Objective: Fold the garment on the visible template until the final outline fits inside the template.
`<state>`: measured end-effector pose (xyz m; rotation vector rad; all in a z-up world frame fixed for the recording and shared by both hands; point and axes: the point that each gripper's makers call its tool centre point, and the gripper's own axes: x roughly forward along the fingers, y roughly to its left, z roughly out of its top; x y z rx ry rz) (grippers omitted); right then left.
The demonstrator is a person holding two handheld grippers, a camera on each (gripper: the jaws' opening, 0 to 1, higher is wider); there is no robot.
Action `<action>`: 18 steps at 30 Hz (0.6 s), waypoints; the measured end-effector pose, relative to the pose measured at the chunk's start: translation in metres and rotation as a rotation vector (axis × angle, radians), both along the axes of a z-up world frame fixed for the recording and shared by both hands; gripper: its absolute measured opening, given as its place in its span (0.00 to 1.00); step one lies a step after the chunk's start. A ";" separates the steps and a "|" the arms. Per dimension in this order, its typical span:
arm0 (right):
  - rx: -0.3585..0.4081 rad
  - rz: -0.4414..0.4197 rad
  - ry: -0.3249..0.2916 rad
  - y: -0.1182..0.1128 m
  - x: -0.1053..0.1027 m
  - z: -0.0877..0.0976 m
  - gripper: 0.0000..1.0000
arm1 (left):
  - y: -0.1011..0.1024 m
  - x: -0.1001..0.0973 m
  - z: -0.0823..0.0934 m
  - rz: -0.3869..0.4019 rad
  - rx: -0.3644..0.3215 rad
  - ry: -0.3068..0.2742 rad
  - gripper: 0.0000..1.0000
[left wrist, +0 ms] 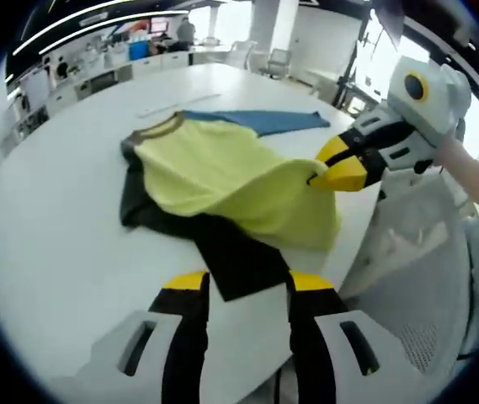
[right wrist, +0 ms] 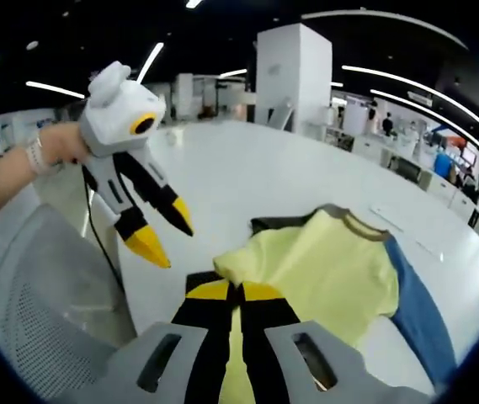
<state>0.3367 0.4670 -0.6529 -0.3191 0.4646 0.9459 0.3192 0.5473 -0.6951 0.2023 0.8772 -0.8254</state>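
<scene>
Office worktop (left wrist: 45, 252), white and round, has the yellow shirt (left wrist: 222, 181) half over a blue template (left wrist: 264, 120). Right claw (right wrist: 237, 295) is clamped on the shirt's edge, probably to fold it over. Left claw (left wrist: 247, 282) hangs open, holding nothing, near the dark sleeve (left wrist: 235, 257).

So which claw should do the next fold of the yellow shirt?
Probably the right claw: it is shut on the yellow shirt, pinching its edge, so it could carry that edge across. The left claw is open, holding nothing, with its tips over the shirt's dark part.
</scene>
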 end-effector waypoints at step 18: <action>0.031 -0.043 0.000 -0.012 0.004 0.004 0.03 | 0.013 0.006 -0.051 0.076 0.078 0.136 0.25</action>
